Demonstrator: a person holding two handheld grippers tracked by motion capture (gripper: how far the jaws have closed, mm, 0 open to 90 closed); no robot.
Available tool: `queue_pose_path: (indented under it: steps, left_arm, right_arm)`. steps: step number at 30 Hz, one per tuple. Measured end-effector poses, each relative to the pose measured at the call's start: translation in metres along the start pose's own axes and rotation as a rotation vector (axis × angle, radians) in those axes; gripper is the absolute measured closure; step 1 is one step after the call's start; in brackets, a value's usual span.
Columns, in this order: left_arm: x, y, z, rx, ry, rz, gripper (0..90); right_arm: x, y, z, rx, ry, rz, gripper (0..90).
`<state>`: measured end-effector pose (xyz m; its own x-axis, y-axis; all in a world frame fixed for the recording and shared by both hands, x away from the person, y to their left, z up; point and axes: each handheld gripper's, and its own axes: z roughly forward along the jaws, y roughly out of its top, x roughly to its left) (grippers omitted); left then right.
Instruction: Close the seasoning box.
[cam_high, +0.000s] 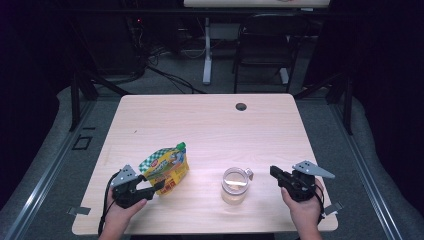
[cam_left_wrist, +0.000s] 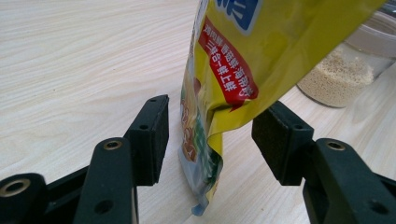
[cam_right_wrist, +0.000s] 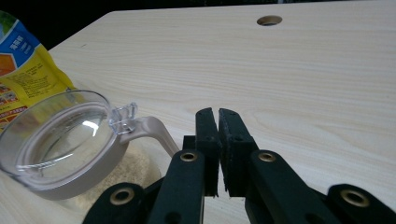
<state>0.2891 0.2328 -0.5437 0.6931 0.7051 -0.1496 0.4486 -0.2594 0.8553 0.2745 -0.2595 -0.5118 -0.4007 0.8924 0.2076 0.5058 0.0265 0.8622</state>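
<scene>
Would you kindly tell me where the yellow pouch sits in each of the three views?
High view: yellow pouch lower left, beside the left gripper.
Left gripper view: centre and top, between the open jaws.
Right gripper view: far left edge, behind the jar.
Shared landmark: the jar.

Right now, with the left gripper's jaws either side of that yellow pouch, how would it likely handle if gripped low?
The yellow pouch looks like thin, creased film, so it would probably buckle. It leans, so a nudge may tip it. The glossy surface could slip between the left gripper pads.

yellow pouch (cam_high: 167, 170) with green cap, clear jar (cam_high: 235, 185), black tongs (cam_high: 150, 189).
</scene>
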Motion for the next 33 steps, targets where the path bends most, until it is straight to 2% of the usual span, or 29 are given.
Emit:
queue_pose_path:
  steps: [4, 12, 18, 27, 33]
  left_arm:
    - [0.0, -0.001, 0.002, 0.003, -0.003, -0.002, 46.8]
    - [0.0, -0.002, 0.005, 0.008, -0.005, -0.004, 46.7]
    - [0.001, -0.003, 0.006, 0.012, -0.01, -0.003, 46.6]
    - [0.002, -0.003, 0.006, 0.016, -0.006, -0.004, 46.6]
    - [0.003, -0.003, 0.006, 0.016, -0.004, 0.0, 46.6]
  right_arm:
    - [-0.005, -0.003, 0.003, 0.013, -0.007, 0.014, 84.8]
    - [-0.014, -0.009, 0.009, 0.019, -0.02, 0.055, 73.3]
    - [-0.016, -0.013, 0.018, 0.052, -0.037, 0.059, 65.2]
    - [-0.018, -0.019, 0.031, 0.088, -0.096, 0.028, 52.8]
    - [-0.018, -0.021, 0.032, 0.083, -0.103, 0.018, 50.3]
